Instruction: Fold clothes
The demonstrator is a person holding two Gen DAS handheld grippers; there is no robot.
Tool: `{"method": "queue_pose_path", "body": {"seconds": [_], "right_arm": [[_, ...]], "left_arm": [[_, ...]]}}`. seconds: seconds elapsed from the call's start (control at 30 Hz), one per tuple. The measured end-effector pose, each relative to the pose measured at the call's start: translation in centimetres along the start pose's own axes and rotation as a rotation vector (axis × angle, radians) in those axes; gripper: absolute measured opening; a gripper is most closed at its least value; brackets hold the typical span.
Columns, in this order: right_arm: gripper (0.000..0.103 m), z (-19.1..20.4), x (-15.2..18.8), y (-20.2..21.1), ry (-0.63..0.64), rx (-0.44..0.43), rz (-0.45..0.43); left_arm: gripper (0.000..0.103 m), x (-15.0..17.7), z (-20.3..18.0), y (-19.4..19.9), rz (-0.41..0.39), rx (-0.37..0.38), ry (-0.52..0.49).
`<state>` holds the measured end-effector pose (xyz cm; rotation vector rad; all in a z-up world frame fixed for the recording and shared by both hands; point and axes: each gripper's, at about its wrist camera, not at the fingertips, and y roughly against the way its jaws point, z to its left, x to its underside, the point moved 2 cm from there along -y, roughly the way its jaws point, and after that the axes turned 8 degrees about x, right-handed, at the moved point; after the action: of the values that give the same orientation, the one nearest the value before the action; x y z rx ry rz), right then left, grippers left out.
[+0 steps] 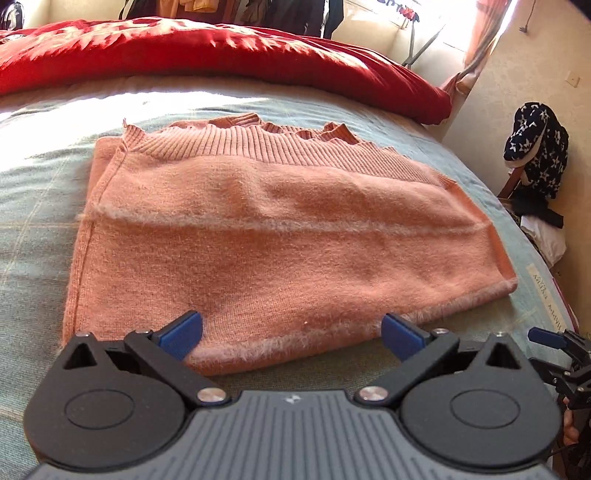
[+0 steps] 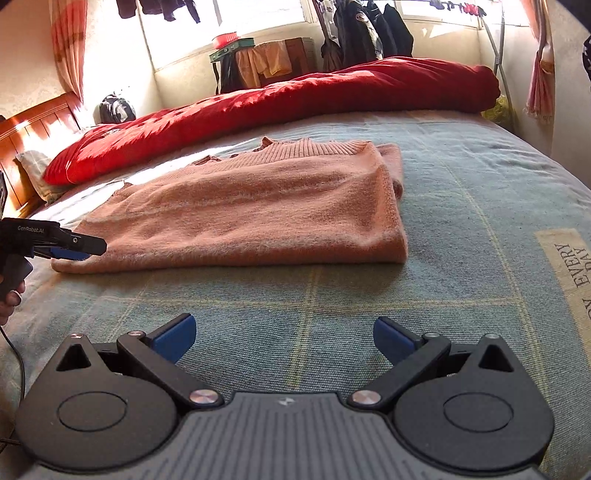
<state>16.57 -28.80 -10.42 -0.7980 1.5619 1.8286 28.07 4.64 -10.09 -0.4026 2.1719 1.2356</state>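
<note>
Left wrist view: my left gripper has its jaws spread wide, holding nothing, poised just over the near fuzzy edge of the pink sweater. Sweater lies on the bed cover as a tidy rectangle, ribbed hem on top at the far side, with layers visible underneath at the left edge. Judgement: sleeves and body look already folded in; at most one more halving or a squaring-up remains. Right wrist view: my right gripper is also spread apart and empty, over bare cover, well short of the sweater. Surface is a soft blue-green plaid cover with a printed label toward its right side. A red quilt is bunched along the far side. Room: sunlit window, curtains, clothes on a rack, wooden headboard at left.
</note>
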Motion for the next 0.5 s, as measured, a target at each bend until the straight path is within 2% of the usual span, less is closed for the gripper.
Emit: {"method": "queue_pose_path", "body": {"seconds": [0.17, 0.27, 0.4, 0.5], "right_arm": [[0.103, 1.4, -2.1, 0.2, 0.032, -0.033, -0.064], [0.103, 2.3, -4.0, -0.4, 0.062, -0.037, -0.088], [0.103, 3.0, -6.2, -2.7, 0.115, -0.046, -0.055], [0.103, 3.1, -7.5, -4.3, 0.145, -0.067, -0.033]], "left_arm": [[0.102, -1.2, 0.7, 0.9, -0.059, 0.000, -0.010], [0.102, -0.7, 1.9, 0.4, -0.047, -0.004, 0.023], [0.102, 0.6, 2.3, 0.8, -0.052, -0.002, -0.004], [0.102, 0.0, 2.2, 1.7, -0.064, 0.017, -0.004]]}}
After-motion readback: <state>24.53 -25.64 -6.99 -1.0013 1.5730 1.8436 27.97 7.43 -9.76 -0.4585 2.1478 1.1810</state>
